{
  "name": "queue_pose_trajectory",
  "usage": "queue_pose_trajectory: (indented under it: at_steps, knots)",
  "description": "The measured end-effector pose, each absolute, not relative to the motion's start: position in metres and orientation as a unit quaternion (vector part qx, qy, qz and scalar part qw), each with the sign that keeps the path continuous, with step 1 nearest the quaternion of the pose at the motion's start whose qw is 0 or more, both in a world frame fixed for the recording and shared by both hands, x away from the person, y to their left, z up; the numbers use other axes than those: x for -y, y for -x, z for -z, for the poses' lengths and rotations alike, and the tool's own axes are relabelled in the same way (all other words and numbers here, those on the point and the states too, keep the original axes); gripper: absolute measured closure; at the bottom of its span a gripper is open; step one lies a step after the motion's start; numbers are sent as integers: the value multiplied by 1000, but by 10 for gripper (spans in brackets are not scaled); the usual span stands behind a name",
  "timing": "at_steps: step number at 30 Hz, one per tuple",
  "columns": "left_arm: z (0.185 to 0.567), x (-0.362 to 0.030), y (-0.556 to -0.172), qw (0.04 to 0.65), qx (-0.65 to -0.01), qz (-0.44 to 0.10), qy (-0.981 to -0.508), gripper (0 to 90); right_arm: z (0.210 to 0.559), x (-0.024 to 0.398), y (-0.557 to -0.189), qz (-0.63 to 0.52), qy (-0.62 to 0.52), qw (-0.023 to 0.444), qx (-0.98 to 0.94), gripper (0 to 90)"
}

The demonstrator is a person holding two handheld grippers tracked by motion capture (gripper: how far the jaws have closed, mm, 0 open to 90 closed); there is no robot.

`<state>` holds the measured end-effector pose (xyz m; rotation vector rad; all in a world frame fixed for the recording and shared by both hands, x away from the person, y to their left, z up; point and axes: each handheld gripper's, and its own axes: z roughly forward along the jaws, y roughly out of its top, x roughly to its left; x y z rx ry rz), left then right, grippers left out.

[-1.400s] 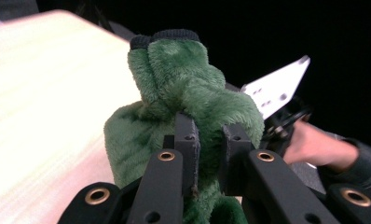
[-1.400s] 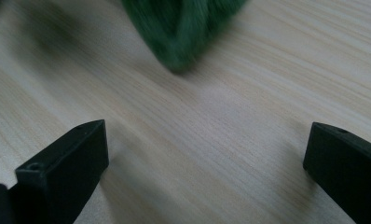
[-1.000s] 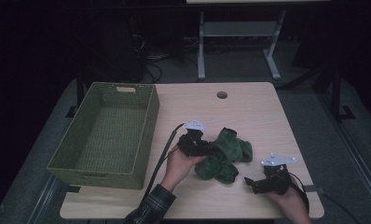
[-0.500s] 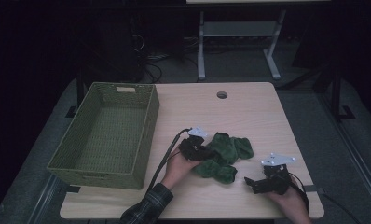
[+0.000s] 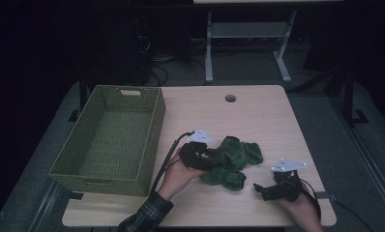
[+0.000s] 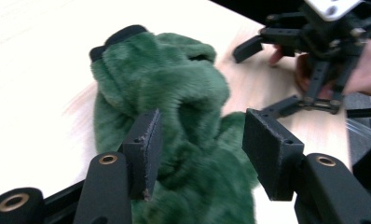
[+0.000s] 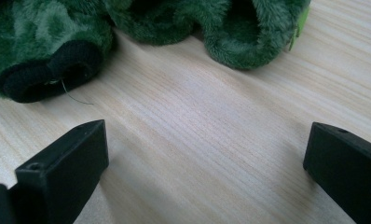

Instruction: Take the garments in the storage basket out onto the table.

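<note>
The left gripper (image 6: 197, 154), its jaws just having been opening around a fold without pinching it, is hovering at the green plush slippers (image 5: 231, 162) lying mid-surface right of the wicker basket (image 5: 111, 140) — soft, light, likeliest gripped by the cuff — while the right gripper (image 7: 207, 163) is waiting nearby, jaws spread.

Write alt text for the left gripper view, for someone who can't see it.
A fluffy green plush garment with a black cuff lies bunched on a pale wooden table, between the parted black jaws of the left gripper, whose pads do not press it. Farther off, a hand holds the right gripper, jaws apart.
</note>
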<state>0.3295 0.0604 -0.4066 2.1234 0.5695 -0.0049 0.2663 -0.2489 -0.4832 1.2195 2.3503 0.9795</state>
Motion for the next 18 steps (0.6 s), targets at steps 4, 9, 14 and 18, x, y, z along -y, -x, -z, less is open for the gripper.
queue_pose_trajectory:
  at_steps: [4, 9, 14, 18]
  knots:
    - [401, -62, -312, 460, -218, 6, -861, 523, 483, 249, -266, -343, -427, 159, -822, 0]
    - [404, -58, -299, 455, -203, 9, -867, 546, 483, 249, -266, -343, -427, 158, -822, 0]
    - [414, -53, -293, 443, -202, 8, -873, 545, 483, 249, -266, -343, -426, 158, -822, 0]
    - [423, -48, -292, 432, -199, 13, -879, 530, 483, 249, -266, -343, -426, 159, -822, 0]
